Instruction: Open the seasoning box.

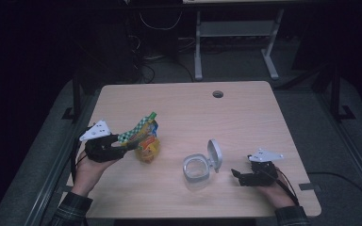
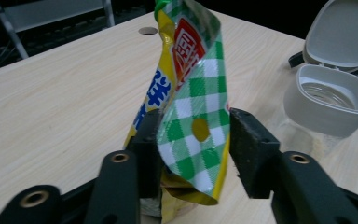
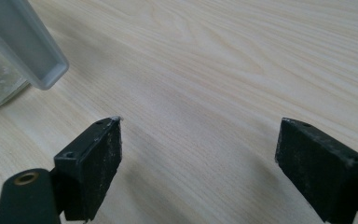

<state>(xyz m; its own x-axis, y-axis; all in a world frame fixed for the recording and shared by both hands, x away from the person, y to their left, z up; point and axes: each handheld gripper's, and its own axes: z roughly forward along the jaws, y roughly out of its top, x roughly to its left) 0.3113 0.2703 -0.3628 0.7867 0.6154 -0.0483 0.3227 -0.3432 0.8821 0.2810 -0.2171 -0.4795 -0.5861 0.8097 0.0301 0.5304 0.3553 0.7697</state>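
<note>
Pale wood-grain covers the table (image 1: 245,117), and at its left edge the person's left hand (image 1: 88,170) comes up from the bottom of the high view in a plaid sleeve (image 1: 70,207), palm cupped under the left gripper (image 1: 122,146). That gripper points toward the table's middle, its grey three-cornered plate (image 1: 95,131) tipped up and to the left. In the left gripper view its two black jaws stand either side of the upper, green-and-white checked part of a snack pouch (image 2: 191,107); the left jaw lies against the foil, while the right jaw sits just beside the pouch's edge, so the jaws are about half closed around it, and whether the right one actually touches I cannot tell. The pouch hangs upright with a slight twist, its yellow lower end (image 1: 147,149) down at or near the table surface.

Near the middle of the table, to the right of the pouch, stands a clear container (image 1: 196,168) with a grey rim, its hinged lid (image 1: 214,154) flipped open and leaning back to the right.

Further right, the right hand (image 1: 275,192) rests low at the table's near edge, holding the right gripper (image 1: 238,175) level and pointed left toward the container. Its jaws are spread wide with only bare tabletop between them, and the container's rim (image 3: 32,51) sits just beyond the left jaw.
</note>
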